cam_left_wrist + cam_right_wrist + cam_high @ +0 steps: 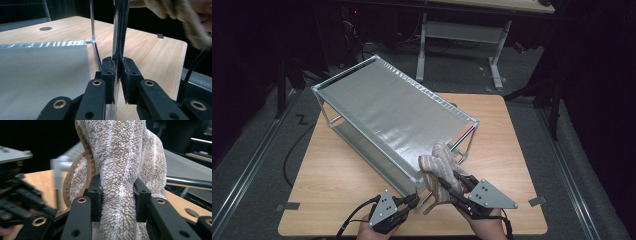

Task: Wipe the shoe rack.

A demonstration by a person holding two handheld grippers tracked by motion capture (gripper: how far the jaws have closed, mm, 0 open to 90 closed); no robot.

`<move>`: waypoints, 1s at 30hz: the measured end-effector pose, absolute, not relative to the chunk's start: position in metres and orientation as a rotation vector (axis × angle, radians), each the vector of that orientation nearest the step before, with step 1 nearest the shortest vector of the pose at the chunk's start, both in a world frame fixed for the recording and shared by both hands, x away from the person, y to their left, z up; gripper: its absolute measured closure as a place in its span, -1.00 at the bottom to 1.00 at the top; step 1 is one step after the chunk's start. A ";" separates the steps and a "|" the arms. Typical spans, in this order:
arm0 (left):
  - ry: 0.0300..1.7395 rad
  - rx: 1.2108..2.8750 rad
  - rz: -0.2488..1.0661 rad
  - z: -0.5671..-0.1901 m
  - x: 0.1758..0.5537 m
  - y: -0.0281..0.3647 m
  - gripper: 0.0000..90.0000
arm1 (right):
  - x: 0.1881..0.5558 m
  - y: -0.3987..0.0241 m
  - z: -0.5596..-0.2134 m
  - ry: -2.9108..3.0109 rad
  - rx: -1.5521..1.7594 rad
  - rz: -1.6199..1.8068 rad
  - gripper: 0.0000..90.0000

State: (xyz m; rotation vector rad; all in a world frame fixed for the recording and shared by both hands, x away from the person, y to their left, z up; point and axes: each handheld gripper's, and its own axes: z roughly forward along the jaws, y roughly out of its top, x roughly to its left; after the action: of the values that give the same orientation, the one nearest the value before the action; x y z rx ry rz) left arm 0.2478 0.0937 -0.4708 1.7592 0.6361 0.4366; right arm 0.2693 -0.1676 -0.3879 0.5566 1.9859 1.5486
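A metal-framed rack [387,117] with grey fabric shelves stands slantwise on the wooden table [337,180]. My left gripper [412,200] is shut on the rack's near corner post [116,47]; the pads [108,72] press on the shiny tube from both sides. My right gripper [454,186] is shut on a bunched beige terry towel [439,167], held just over the rack's near corner. In the right gripper view the towel [122,165] bulges between the pads [95,195] and rises above them. Part of the towel [185,17] hangs at the top right of the left gripper view.
Another table's white legs [494,50] stand on the grey floor beyond. Bare tabletop [507,135] lies right of the rack. A round hole [45,28] marks the table's far side, and tape tabs [537,201] sit at its front corners.
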 end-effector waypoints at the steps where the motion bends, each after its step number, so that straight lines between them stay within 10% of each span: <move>1: 0.634 1.760 0.436 -0.471 0.248 0.093 0.80 | 0.266 -0.166 -0.387 1.995 0.543 1.549 0.49; 30: 0.635 1.763 0.422 -0.471 0.251 0.089 0.79 | 0.277 -0.221 -0.425 2.079 0.723 1.393 0.53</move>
State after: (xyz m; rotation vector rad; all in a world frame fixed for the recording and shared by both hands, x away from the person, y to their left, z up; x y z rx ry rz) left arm 0.2505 0.0889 -0.4713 1.7631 0.6354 0.4217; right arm 0.2773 -0.2214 -0.4253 0.7229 2.0792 1.3934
